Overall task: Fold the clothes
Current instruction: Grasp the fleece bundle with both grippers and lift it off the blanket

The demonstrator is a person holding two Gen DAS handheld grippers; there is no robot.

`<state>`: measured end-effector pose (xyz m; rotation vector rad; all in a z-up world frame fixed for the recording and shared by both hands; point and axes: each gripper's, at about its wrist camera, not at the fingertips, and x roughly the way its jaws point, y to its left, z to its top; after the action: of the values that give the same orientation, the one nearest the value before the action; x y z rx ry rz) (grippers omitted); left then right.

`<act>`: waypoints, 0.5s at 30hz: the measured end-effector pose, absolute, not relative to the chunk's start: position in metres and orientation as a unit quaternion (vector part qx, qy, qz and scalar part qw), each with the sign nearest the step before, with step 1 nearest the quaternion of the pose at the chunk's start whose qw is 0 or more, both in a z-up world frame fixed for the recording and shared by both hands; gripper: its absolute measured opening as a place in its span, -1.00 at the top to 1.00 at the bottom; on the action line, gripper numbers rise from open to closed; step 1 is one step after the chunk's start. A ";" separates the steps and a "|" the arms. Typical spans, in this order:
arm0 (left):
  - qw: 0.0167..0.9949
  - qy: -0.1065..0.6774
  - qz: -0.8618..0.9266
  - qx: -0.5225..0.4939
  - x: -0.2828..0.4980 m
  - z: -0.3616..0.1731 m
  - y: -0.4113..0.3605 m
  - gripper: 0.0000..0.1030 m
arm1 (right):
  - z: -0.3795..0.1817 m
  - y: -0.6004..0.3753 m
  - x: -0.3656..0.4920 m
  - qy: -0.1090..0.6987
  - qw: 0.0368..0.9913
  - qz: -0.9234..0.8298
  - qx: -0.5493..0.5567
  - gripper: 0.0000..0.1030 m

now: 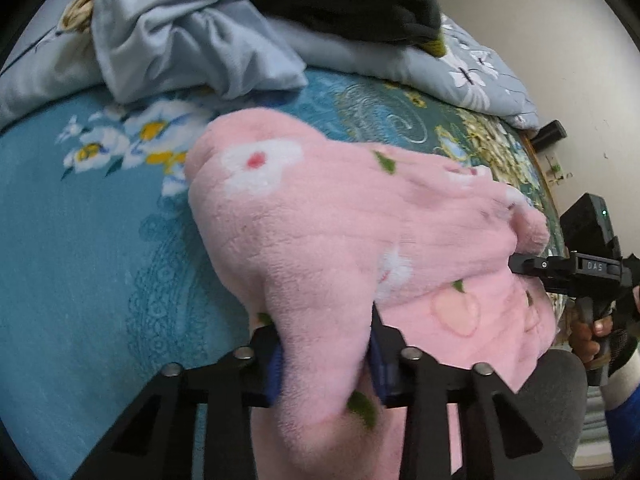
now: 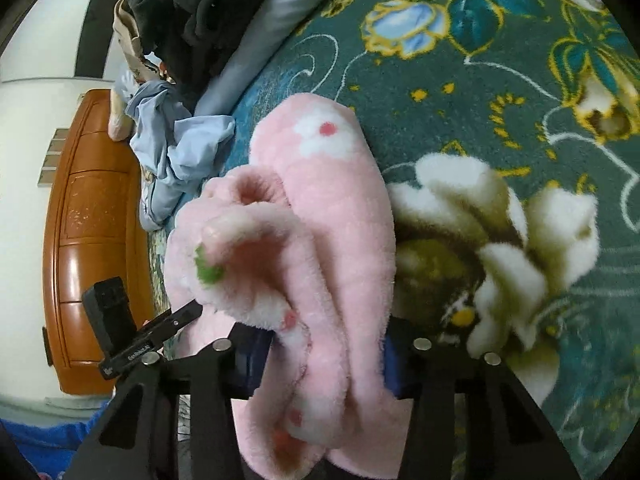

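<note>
Pink fleece garment [image 1: 340,240], filling the frame's centre above the floral bed cover [image 1: 80,240], looks soft, thick and light, so gathered edges suit grasping; left gripper [image 1: 324,356] and right gripper [image 2: 328,356] are each clenched on a bunched fold.

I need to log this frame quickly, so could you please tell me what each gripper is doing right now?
Left gripper: closed on the pink fleece garment.
Right gripper: closed on the same pink fleece garment, at another edge.
</note>
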<state>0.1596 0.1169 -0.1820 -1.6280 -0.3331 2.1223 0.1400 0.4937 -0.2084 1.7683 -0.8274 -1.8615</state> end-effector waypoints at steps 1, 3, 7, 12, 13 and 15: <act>0.226 -0.120 0.770 -0.585 0.160 -0.178 0.117 0.43 | -0.202 0.491 0.140 -0.293 0.217 -0.675 0.641 0.16; 0.235 -0.120 0.775 -0.574 0.161 -0.170 0.118 0.46 | -0.188 0.486 0.141 -0.283 0.210 -0.681 0.642 0.19; 0.255 -0.136 0.781 -0.554 0.160 -0.151 0.117 0.48 | -0.161 0.477 0.143 -0.267 0.194 -0.695 0.639 0.20; 0.282 -0.161 0.786 -0.526 0.155 -0.123 0.118 0.49 | -0.118 0.469 0.147 -0.246 0.180 -0.722 0.622 0.21; 0.290 -0.166 0.787 -0.519 0.153 -0.115 0.119 0.49 | -0.106 0.472 0.150 -0.242 0.177 -0.729 0.615 0.21; 0.309 -0.168 0.788 -0.506 0.145 -0.097 0.124 0.49 | -0.084 0.477 0.153 -0.236 0.171 -0.743 0.603 0.21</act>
<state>0.1452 0.1243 -0.0971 -1.3365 -0.4450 2.0812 0.1534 0.4766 -0.0839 1.7129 -0.6696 -2.1089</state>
